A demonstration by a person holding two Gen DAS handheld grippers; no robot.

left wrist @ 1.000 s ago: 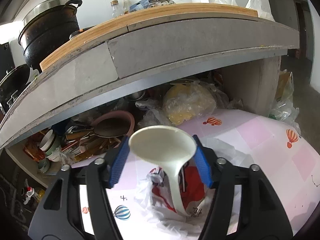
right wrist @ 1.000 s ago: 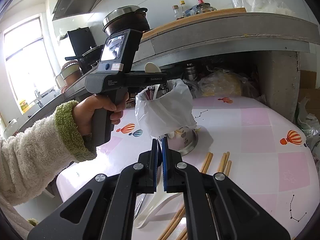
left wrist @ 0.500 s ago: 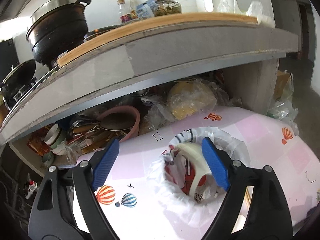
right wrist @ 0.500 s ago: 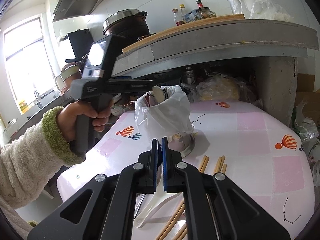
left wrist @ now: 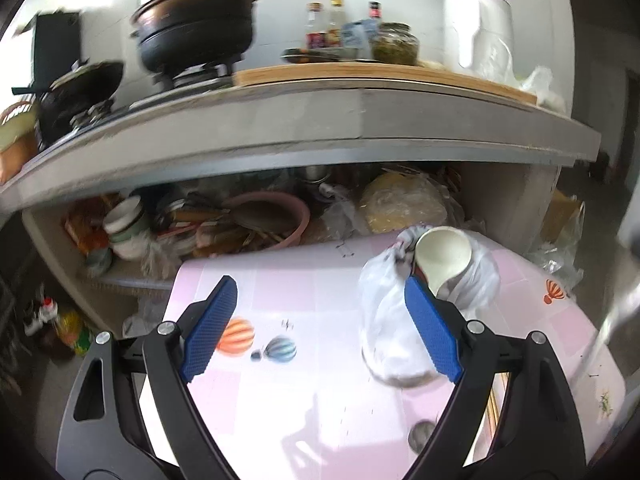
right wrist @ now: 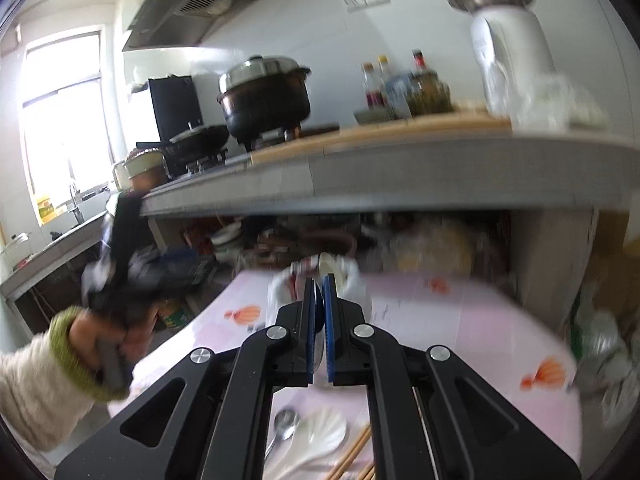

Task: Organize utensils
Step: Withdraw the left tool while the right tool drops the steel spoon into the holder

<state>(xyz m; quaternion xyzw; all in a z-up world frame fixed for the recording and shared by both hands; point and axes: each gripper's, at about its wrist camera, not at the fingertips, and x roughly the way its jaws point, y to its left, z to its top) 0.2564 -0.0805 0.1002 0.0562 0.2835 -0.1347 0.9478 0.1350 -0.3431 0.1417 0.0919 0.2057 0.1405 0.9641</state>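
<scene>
We count one white ladle (left wrist: pixel 442 258) standing in the bag-lined holder (left wrist: pixel 386 320). Our left gripper (left wrist: pixel 320 324) just opened wide, nothing between; the right gripper (right wrist: pixel 319 308) is pinched closed, empty. One metal spoon (right wrist: pixel 285 424), another white ladle (right wrist: pixel 316 440) and a few chopsticks (right wrist: pixel 356 454) lie on the table (left wrist: pixel 312 280).

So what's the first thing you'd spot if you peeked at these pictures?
Probably the big white ladle poking up out of the holder wrapped in a white plastic bag on the pink balloon-print table. Next, the black pot with its shiny lid, up on the stove above. Close up, the left gripper has blue pads spread wide with nothing between them.
</scene>
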